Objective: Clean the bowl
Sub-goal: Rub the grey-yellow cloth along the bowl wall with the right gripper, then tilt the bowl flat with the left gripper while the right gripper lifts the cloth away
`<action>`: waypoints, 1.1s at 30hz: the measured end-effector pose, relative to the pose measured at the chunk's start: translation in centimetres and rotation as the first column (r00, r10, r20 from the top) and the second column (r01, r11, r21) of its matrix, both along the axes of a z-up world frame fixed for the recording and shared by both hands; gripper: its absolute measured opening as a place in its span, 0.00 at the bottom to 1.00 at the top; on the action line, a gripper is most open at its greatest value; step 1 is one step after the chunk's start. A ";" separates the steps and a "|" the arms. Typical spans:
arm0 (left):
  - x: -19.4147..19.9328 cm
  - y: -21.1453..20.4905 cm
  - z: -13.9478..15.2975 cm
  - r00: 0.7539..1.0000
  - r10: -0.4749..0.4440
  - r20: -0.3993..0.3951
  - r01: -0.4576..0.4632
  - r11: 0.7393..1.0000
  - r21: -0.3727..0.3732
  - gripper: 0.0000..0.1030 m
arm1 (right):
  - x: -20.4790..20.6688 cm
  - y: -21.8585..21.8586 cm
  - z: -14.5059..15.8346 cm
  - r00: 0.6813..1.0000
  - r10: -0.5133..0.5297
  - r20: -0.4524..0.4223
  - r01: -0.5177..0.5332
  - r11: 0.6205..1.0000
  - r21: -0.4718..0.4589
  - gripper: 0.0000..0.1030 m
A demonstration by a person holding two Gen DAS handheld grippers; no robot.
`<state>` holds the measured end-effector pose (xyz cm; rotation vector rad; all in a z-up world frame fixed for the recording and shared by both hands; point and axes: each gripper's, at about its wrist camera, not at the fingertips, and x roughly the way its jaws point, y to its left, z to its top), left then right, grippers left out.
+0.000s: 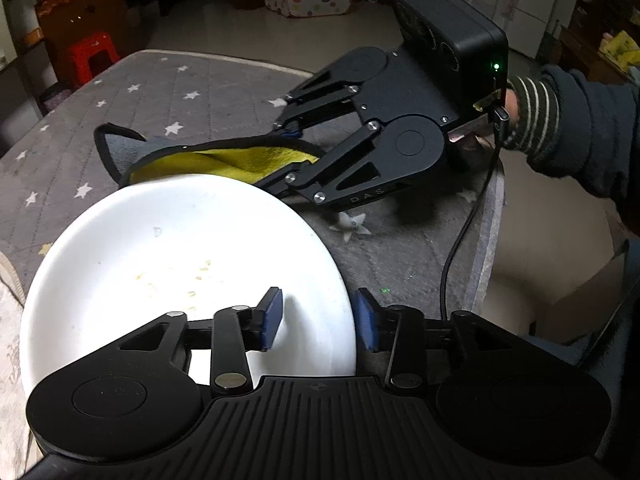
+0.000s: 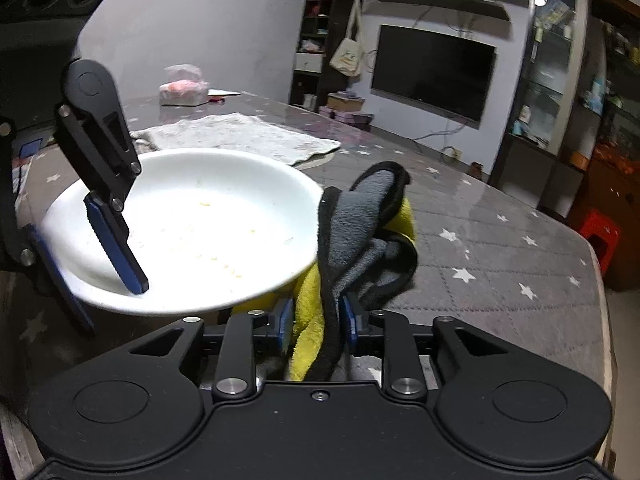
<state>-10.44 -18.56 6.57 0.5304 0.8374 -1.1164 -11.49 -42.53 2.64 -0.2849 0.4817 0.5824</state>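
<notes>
Blue pads of the left gripper (image 1: 318,318) straddle the near rim of the white bowl (image 1: 180,248), one pad inside and one outside; a visible gap stands between pads and rim, so the jaws are parted and, as far as the frames show, exert no clamp on the bowl; this placement suits steadying the bowl against sliding once a grip is made. Yellow food flecks (image 1: 192,280) remain scattered on the bowl's floor, so cleaning is judged not yet complete.

Beyond the bowl, the right gripper (image 1: 288,148) reaches in from the right, carried by a hand in a striped cuff and dark sleeve (image 1: 568,120). In the right wrist view its pads sit on either side of a folded cloth (image 2: 360,248), grey on one face, yellow on the other, black-edged; whether they press it or merely flank it cannot be told. The cloth lies bunched against the bowl's rim, partly tucked beneath it, positioned for wiping the interior.

Bowl and cloth rest on a grey star-patterned table cover (image 2: 500,248); a pale towel (image 2: 240,136) lies behind the bowl.
</notes>
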 end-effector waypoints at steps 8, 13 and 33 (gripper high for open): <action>-0.5 0.8 0.4 0.998 0.066 0.015 -0.065 0.997 -0.041 0.54 | 0.7 -0.3 0.3 0.998 -0.062 -0.018 0.063 0.997 0.033 0.28; -1.2 1.1 0.4 0.995 0.096 0.027 -0.095 0.994 -0.056 0.60 | 0.9 -0.3 0.5 0.996 -0.085 -0.021 0.086 0.995 0.054 0.35; -2.2 7.0 2.8 0.926 0.375 0.044 -0.362 0.916 -0.174 0.68 | 2.7 -0.1 0.3 0.988 -0.129 -0.087 0.136 0.988 0.076 0.28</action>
